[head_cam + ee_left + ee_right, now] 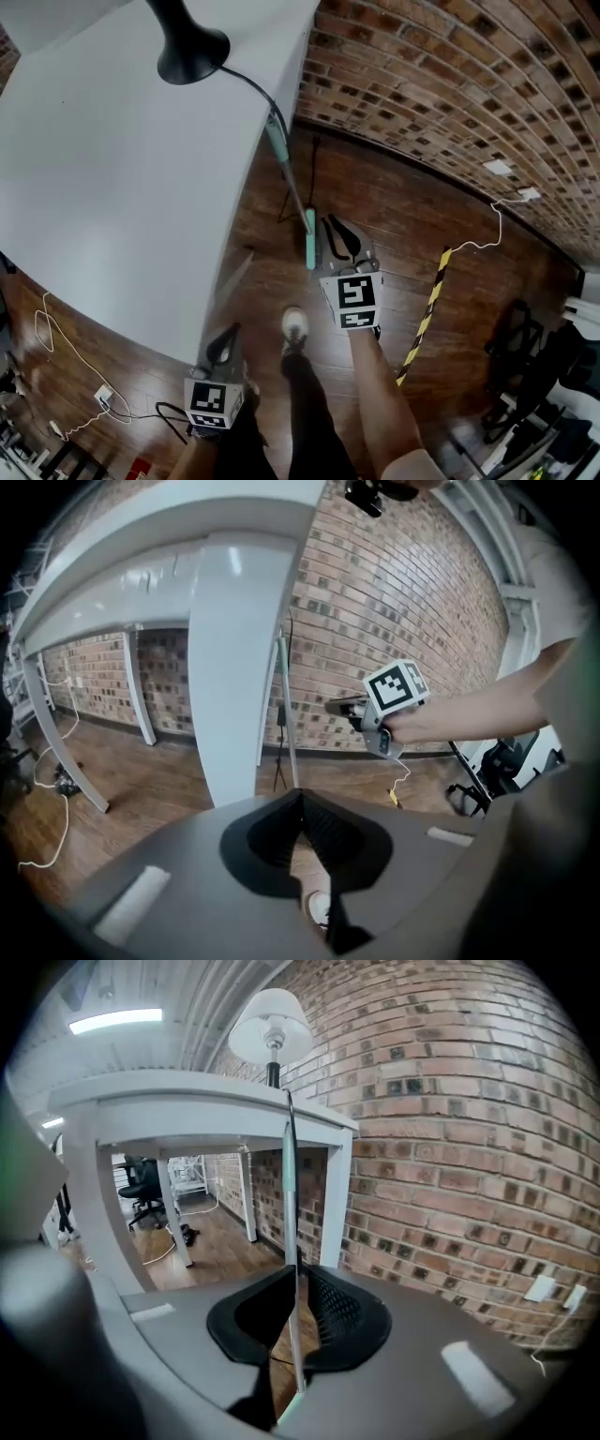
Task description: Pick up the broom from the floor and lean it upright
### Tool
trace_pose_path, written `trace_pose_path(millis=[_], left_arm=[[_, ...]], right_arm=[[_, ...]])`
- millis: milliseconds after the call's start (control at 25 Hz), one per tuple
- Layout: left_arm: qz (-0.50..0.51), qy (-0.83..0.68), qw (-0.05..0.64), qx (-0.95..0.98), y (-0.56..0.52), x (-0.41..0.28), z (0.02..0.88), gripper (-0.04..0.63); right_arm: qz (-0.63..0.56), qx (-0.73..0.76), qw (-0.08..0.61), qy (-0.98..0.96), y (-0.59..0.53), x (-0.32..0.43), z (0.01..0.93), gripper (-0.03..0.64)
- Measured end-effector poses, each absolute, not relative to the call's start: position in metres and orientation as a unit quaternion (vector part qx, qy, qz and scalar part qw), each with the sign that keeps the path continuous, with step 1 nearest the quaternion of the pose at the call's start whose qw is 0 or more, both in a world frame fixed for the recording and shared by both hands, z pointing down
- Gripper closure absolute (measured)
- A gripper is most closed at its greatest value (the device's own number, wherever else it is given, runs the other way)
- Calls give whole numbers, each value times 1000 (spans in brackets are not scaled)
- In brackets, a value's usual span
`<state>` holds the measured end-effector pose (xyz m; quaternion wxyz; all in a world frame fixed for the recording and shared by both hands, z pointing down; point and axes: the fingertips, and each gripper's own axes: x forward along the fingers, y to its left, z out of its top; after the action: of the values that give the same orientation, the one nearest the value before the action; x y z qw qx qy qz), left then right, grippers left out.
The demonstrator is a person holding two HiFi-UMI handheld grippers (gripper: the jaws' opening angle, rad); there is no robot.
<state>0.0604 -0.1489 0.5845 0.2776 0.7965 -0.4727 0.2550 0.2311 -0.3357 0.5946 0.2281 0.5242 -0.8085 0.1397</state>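
Look first to the slim broom (309,240) of thin metal shaft and mint-green sleeves: propped steeply at the right-hand corner of the white worktop (112,187), upper sleeve against the worktop's edge, lower sleeve down toward the dark wooden floor (272,281); judged as already leaned, with that edge as the stop against toppling; no sight of the brush end in any view.

Right gripper (296,1274): fingers clenched tip to tip, grasping nothing; aimed straight at the shaft, probably as a guard against a slide; left gripper (300,794): fingers likewise clenched and empty, low beside the person's leg, well clear of the broom, needed for nothing in a one-handed prop.

From the right gripper view alone: broom shaft lined up exactly with the slit between the fingers, easily mistaken for a grasp; also a white-shaded lamp (272,1021) above the worktop's edge; from the left gripper view, sidelong: a plain gap between the right gripper's tips and the shaft, settling the matter, plus the worktop's white leg (230,686) just beside the shaft; from the head view only: the lamp's black round base toward the worktop's far edge, a pale shoe (294,325) on the floor between both grippers, a yellow-and-black striped strip (427,314) on the floor, the red brick wall (450,84) behind the broom.
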Motion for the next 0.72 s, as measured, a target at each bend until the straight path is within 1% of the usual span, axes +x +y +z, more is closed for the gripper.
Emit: trace_pose_path(millis=[160,360,520,720], left_arm=[[248,-472,261,804,-147,55,550,597],[236,-457,236,824,-140,55,502,597],[215,-454,212,838,-129,44,448,597],[204,-441,154,860,-123,20,384,597]], right_arm=[[148,556,221,-788,-294,254,560,603],[149,592,192,-769,-239,262,493,604],[147,603,183,-763,-194,252,436,604],[112,606,171,-769,-158,230,364,604]])
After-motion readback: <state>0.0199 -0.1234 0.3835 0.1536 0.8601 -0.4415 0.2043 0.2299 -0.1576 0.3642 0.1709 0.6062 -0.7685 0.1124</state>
